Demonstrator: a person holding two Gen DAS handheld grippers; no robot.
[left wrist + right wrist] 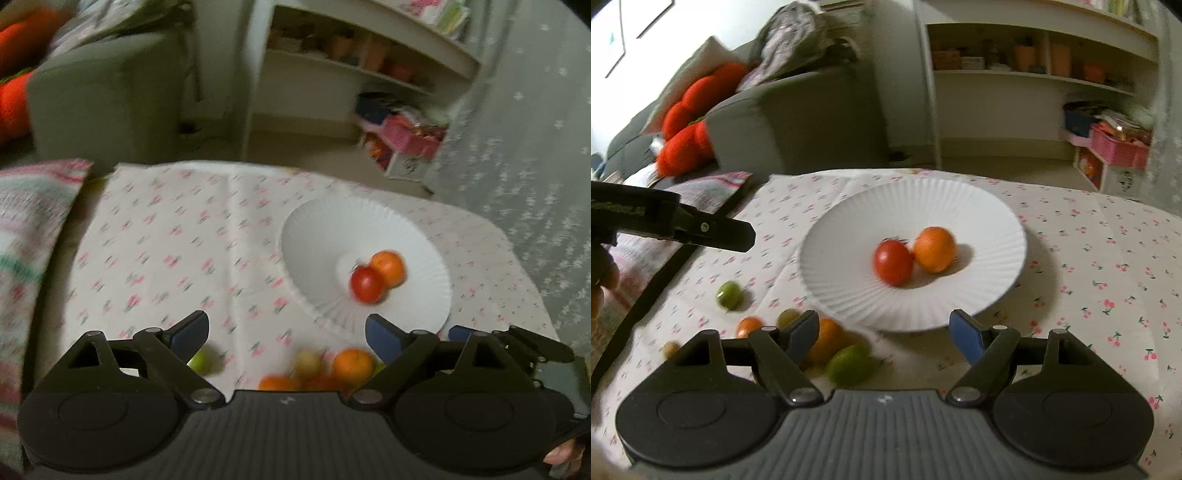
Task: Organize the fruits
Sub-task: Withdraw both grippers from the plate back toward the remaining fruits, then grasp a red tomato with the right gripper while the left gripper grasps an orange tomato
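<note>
**A:** While your left gripper (pixel 286 330) hangs with its fingers spread wide and nothing between them, look at where the loose fruit sits from the plate (pixel 314 229). In the left wrist view the pile lies just off the plate's near rim, right under your fingertips: an orange (pixel 352 365), a pale fruit (pixel 306 363) beside it, another orange one (pixel 277 384) half hidden by the gripper body, and a small green fruit (pixel 203 362) farther from the plate, behind your left finger.

**B:** And on the plate?

**A:** A red fruit (pixel 366 285) and an orange one (pixel 388 267), touching, in the middle dip. That view is blurred, so I would not trust fine detail.

**B:** The other view?

**A:** Your right gripper (pixel 882 332) is also wide open and empty, just short of the plate's (pixel 849 221) near rim. The loose fruit lies off the plate's near-left edge: an orange (pixel 829 339) partly behind your left finger, and a green fruit (pixel 849 363) against it with its long axis running roughly across your fingers. A small green one (pixel 729 294) sits well out to the left.

**B:** Which hand goes?

**A:** My guess is the left; the pile is centred under it, while your right would have to swing left.

**B:** Surface?

**A:** A white tablecloth (pixel 1089 258) with small cherries, creased, so round fruit may roll. Beyond the plate stand a grey sofa (pixel 798 118) and white shelves (pixel 1034 74).
</note>
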